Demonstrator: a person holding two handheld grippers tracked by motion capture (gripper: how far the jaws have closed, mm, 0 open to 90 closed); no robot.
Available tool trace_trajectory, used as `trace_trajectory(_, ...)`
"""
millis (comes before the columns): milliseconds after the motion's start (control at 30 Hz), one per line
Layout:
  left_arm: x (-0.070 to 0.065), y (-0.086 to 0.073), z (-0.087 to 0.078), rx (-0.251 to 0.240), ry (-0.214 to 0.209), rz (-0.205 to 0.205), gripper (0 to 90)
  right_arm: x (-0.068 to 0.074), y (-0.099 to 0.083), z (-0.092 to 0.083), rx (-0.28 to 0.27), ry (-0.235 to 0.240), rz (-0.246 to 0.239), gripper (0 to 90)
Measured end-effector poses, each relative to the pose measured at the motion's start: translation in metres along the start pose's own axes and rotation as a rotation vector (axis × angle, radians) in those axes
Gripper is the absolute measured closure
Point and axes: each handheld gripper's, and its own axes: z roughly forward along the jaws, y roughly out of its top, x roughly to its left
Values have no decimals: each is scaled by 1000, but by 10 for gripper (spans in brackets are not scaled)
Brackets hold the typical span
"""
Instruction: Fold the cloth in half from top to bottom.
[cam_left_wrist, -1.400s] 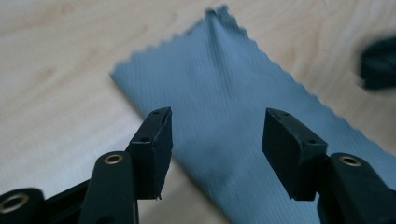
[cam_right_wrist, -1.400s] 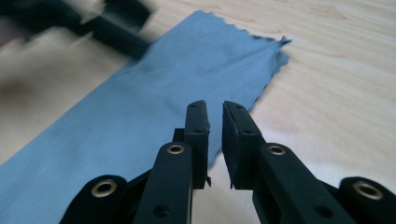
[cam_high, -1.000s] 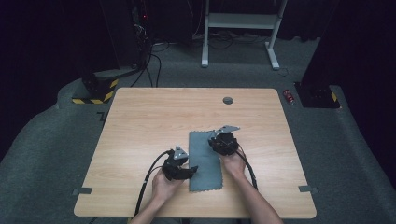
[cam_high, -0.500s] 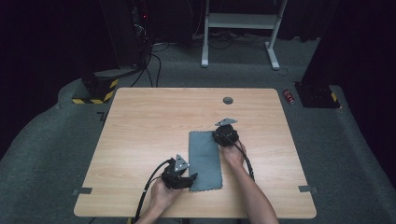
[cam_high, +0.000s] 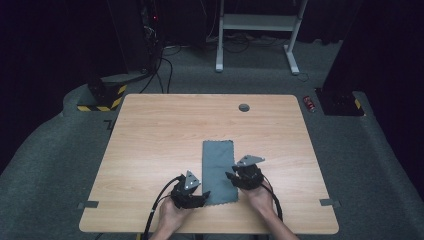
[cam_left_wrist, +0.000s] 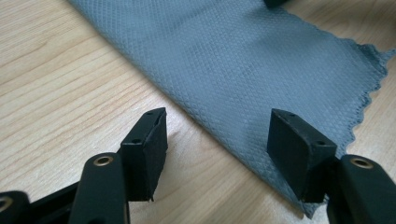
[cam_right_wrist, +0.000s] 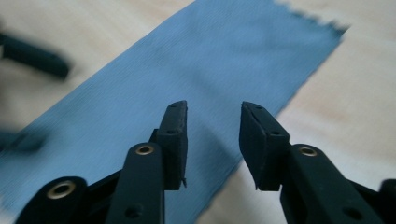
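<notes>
1. Here's the grey cloth (cam_high: 218, 171), a long folded strip lying flat on the wooden table (cam_high: 150, 130), running from mid-table toward the near edge, right between the two hands.

2. Big change on the right: a second ago the right gripper (cam_high: 235, 178) sat up by the far right corner of the cloth; now it has come back to the near half of the right edge.

3. In the right gripper view, the jaws have just been opening. They stand at a moderate gap, nothing pinched, with the cloth's (cam_right_wrist: 154, 84) right edge running under them and bare wood beyond.

4. So I'd say the far corner has been let go and the fold it made is finished; this hand is hunting a fresh grip lower down.

5. Over on the left, the left gripper (cam_high: 202, 196) has slid nearer along the left edge and now sits at the near left corner.

6. Left gripper view: fingers spread wide, one pad (cam_left_wrist: 148, 148) over bare wood, the other (cam_left_wrist: 299, 151) over the cloth (cam_left_wrist: 243, 70), the hem running between them. Not closed on it yet.

7. The far half of the strip lies smooth and untouched, its zigzag end well clear of both tools.

8. My read: both hands are lining up on the near end for another fold, likely lifting it toward the far end. Neither has bitten down.
</notes>
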Motion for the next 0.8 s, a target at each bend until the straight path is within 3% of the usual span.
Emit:
trace_trajectory(267,2,0,0,4,-8,12,392,21,-25,-7,20,-32,-43,543)
trace_trajectory(800,27,5,7,-11,19,-17,415,14,-14,10,-15,-54,-27,547)
